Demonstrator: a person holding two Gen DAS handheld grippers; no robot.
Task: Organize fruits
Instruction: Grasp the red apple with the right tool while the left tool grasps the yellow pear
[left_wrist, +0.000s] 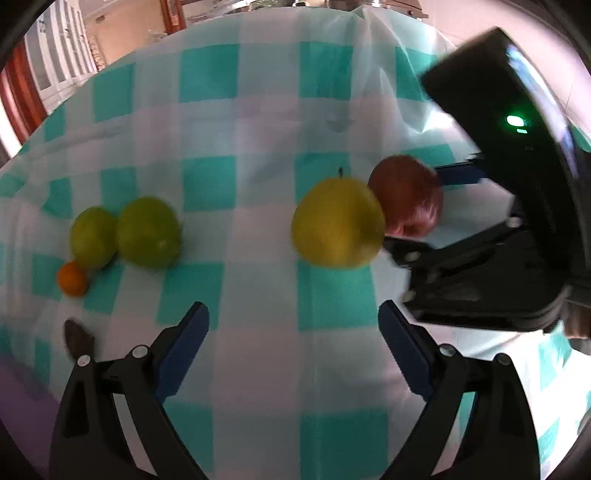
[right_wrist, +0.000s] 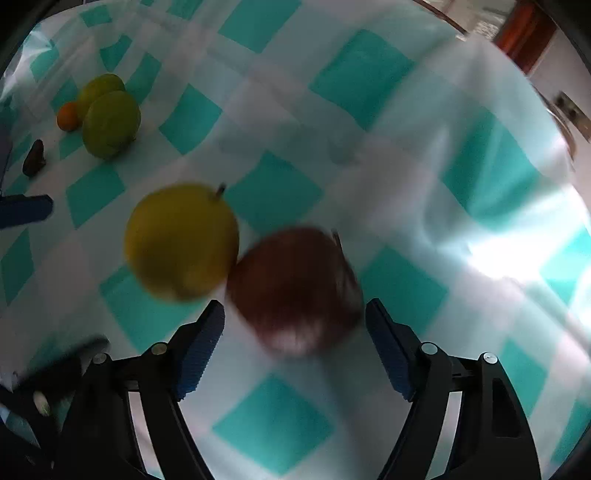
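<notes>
A yellow pear-like fruit (left_wrist: 338, 221) (right_wrist: 181, 242) lies mid-table, touching a red apple (left_wrist: 408, 199) (right_wrist: 295, 291). Two green fruits (left_wrist: 147, 232) (right_wrist: 110, 123) and a small orange (left_wrist: 72, 278) (right_wrist: 67, 116) sit grouped at the left. My left gripper (left_wrist: 293, 321) is open and empty, a little short of the yellow fruit. My right gripper (right_wrist: 294, 319) is open, its blue pads (right_wrist: 203, 350) flanking the near side of the red apple without gripping it. The right gripper's body (left_wrist: 491, 221) shows at the right of the left wrist view.
A teal-and-white checked cloth (left_wrist: 266, 155) (right_wrist: 406, 147) covers the table. A small dark brown object (left_wrist: 77, 338) (right_wrist: 34, 158) lies near the orange. The left gripper's blue fingertip (right_wrist: 26, 212) shows at the left edge. Cupboards and a doorway lie beyond the far edge.
</notes>
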